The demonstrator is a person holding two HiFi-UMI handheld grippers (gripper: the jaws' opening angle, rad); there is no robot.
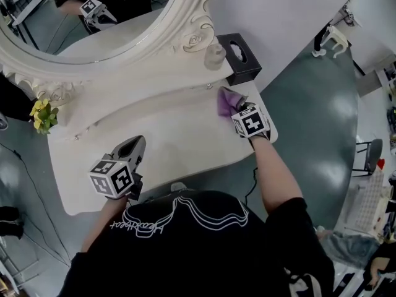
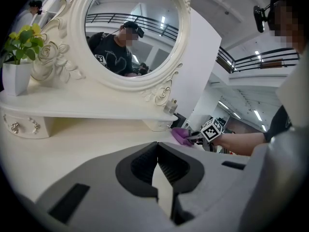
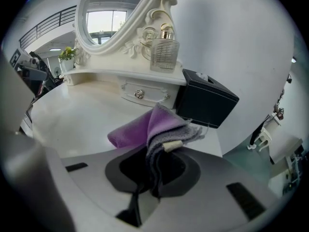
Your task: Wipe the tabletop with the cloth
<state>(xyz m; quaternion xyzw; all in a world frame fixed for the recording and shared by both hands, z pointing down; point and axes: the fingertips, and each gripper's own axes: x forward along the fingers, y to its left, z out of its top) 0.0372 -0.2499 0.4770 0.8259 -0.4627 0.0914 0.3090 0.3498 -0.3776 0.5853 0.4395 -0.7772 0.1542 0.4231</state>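
A purple cloth [image 1: 228, 101] rests on the right part of the cream tabletop [image 1: 173, 135], close to a black box. My right gripper [image 1: 241, 111] is shut on the cloth [image 3: 154, 127], whose folds stick out past the jaws. The left gripper view shows the cloth [image 2: 181, 135] far off at the right. My left gripper [image 1: 131, 148] hovers over the front left of the tabletop [image 2: 72, 144], jaws shut with nothing between them [image 2: 158, 170].
A black tissue box [image 1: 240, 57] and a glass bottle [image 1: 215, 55] stand at the back right by the ornate oval mirror [image 1: 93, 17]. A small pot of yellow flowers [image 1: 42, 115] sits at the left. The table's front edge runs just before my body.
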